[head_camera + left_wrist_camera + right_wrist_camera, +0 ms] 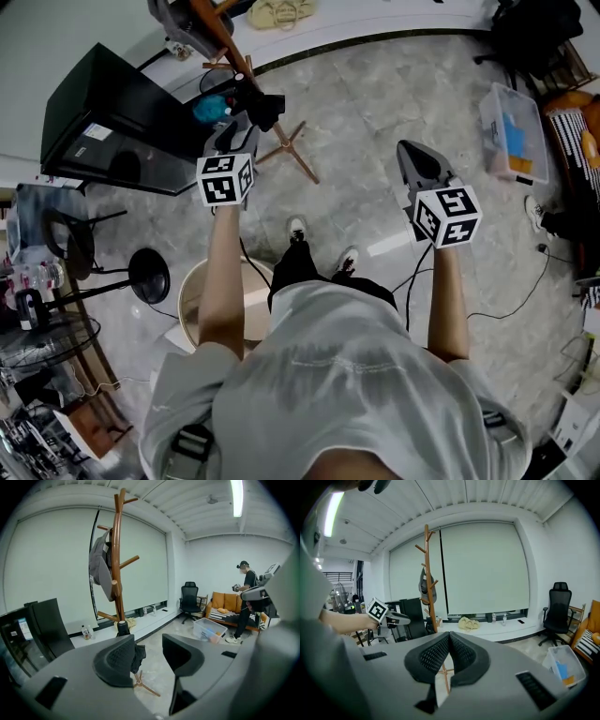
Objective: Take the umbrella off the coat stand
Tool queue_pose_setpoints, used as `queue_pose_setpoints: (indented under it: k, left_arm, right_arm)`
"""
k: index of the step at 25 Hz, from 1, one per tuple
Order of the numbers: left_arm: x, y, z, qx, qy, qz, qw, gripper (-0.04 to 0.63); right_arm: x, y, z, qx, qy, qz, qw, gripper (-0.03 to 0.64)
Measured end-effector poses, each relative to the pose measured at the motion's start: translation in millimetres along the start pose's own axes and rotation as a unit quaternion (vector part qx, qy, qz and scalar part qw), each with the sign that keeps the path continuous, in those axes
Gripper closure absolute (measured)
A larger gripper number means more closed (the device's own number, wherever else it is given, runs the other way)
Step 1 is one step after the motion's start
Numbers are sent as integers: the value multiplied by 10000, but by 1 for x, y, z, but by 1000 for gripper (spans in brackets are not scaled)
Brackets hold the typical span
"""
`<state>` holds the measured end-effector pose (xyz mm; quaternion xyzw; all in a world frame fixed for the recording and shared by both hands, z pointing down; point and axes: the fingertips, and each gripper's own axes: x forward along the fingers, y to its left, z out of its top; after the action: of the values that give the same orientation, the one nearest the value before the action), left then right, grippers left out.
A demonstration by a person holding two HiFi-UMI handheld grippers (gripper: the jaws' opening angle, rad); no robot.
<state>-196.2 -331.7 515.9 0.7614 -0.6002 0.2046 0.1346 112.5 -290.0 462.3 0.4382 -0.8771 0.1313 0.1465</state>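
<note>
A brown wooden coat stand [228, 45] [116, 564] [427, 573] rises from the stone floor ahead of me, with a grey garment [99, 569] on its upper pegs. A folded black umbrella [136, 656] [260, 105] hangs low beside the pole. My left gripper [239, 127] [147, 641] is close in front of the umbrella, open, with nothing between its jaws; the umbrella shows just past its left jaw. Off to the right, my right gripper [412, 155] [449, 635] is shut and holds nothing.
A black cabinet [112, 122] stands left of the stand. A clear plastic box [511, 131] [209, 629] sits on the floor to the right. Farther off are an office chair [190, 602], an orange sofa [225, 604] and a standing person [247, 602]. A round bin [192, 295] is by my feet.
</note>
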Motion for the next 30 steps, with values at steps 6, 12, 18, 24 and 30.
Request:
queue_pose_setpoints:
  k: [6, 12, 18, 24, 30]
  left_arm:
    - [65, 53, -4, -24, 86, -213, 9997, 293]
    - [134, 72, -23, -59, 496, -831, 9953, 224]
    - [178, 67, -53, -23, 876, -1171, 9892, 202]
    - [192, 66, -58, 23, 795, -1018, 9916, 311]
    - [190, 61, -57, 0, 797, -891, 9928, 350]
  right_arm:
    - [53, 4, 11, 52, 205, -240, 9995, 595]
    - [96, 8, 18, 190, 382, -570, 9975, 595]
    - [127, 13, 27, 171, 505, -746, 9958, 595]
    - [132, 9, 39, 24, 479, -758, 9960, 595]
    - [133, -1, 56, 1, 306, -704, 9970, 595]
